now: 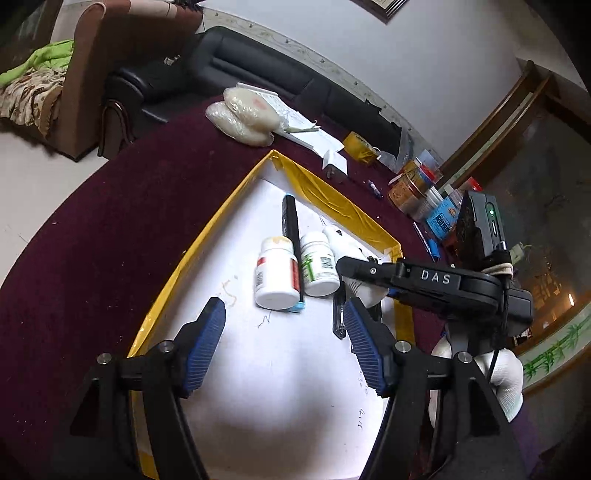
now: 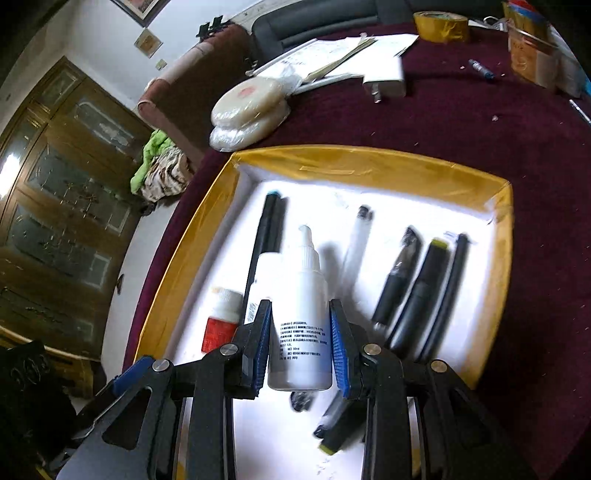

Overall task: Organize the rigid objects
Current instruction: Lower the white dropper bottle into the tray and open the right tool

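A yellow-rimmed white tray [image 1: 207,236] [image 2: 369,162] lies on the maroon table. In the left wrist view two white pill bottles, one with a red label [image 1: 275,275] and one with a green label [image 1: 319,266], lie in it beside a black marker [image 1: 291,229]. My left gripper [image 1: 282,314] is open and empty over the tray's near part. My right gripper [image 2: 300,314] [image 1: 343,264] is shut on a white dropper bottle [image 2: 301,306], held above the tray. Several black pens [image 2: 421,291] and a white pen [image 2: 356,236] lie to its right.
On the table behind the tray are bagged white discs [image 2: 251,110], papers [image 2: 343,55], a white charger plug [image 2: 384,79], a yellow tape roll [image 2: 441,22] and jars [image 1: 410,184]. A black sofa [image 1: 258,70] stands beyond.
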`<state>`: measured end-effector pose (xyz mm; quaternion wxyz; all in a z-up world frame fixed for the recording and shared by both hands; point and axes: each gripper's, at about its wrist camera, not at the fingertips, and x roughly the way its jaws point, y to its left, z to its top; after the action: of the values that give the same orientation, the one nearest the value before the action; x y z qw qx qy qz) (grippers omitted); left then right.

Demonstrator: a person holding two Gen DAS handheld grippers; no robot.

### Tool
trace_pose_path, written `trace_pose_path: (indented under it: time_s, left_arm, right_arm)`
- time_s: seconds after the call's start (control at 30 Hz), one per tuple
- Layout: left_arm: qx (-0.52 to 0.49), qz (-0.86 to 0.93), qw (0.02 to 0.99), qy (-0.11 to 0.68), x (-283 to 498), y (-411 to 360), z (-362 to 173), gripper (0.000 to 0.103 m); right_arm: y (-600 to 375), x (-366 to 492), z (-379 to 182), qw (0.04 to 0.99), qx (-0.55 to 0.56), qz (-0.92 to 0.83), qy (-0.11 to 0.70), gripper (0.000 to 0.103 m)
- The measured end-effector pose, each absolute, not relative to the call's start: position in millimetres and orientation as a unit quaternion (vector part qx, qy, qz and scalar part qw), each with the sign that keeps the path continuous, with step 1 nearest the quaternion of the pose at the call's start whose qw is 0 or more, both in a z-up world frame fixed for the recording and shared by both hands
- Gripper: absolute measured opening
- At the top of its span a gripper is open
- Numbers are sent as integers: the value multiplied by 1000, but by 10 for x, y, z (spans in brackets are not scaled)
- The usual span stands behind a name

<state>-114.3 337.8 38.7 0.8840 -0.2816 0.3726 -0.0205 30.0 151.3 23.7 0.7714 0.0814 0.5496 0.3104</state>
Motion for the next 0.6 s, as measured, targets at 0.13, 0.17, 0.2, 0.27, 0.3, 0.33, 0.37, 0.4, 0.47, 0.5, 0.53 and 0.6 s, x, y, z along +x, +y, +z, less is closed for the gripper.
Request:
trace_pose_path:
  time_s: [0.13,0.17,0.2,0.27,0.3,0.33,0.37,0.4,0.47,0.5,0.53,0.6]
  left_arm:
    - [-286,-18,885,368,-1174,3390,389,66]
    - [-288,-18,884,367,-1180,3383,390,66]
    - [-289,-17,884,366,-1179,3381,389,66]
    - [-289,-15,884,367,-1185,3364,388,66]
    - [-289,-15,884,367,-1186,3355,388,66]
    - [-289,-17,884,367,-1189,3345,392,66]
    - [-288,-18,884,367,-1195,3336,400,66]
    - [-287,-18,885,367,-1206,3332,411,66]
    - [-284,-18,887,365,-1222,3311,432,66]
    - [-282,-17,887,364,-1229,3302,443,66]
    - [-281,-16,888,364,-1239,3293,454,66]
    - [-280,-16,889,362,-1256,3274,474,66]
  right_arm:
    - [1579,231,239,758,81,332,556,27]
    - [1595,233,226,754,84,336,558,27]
    - [1611,234,213,749,86,342,561,27]
    - [1636,228,192,747,87,348,560,31]
    - [1635,219,197,749,84,348,558,40]
    - [1625,206,215,752,82,348,554,45]
    - [1598,196,243,755,86,349,548,52]
    - [1570,188,272,759,89,350,542,53]
    - [1467,160,350,763,97,352,533,53]
    - [1396,146,395,766,102,355,527,53]
    - [1286,126,454,771,109,355,517,53]
    - [1099,104,540,785,114,348,499,53]
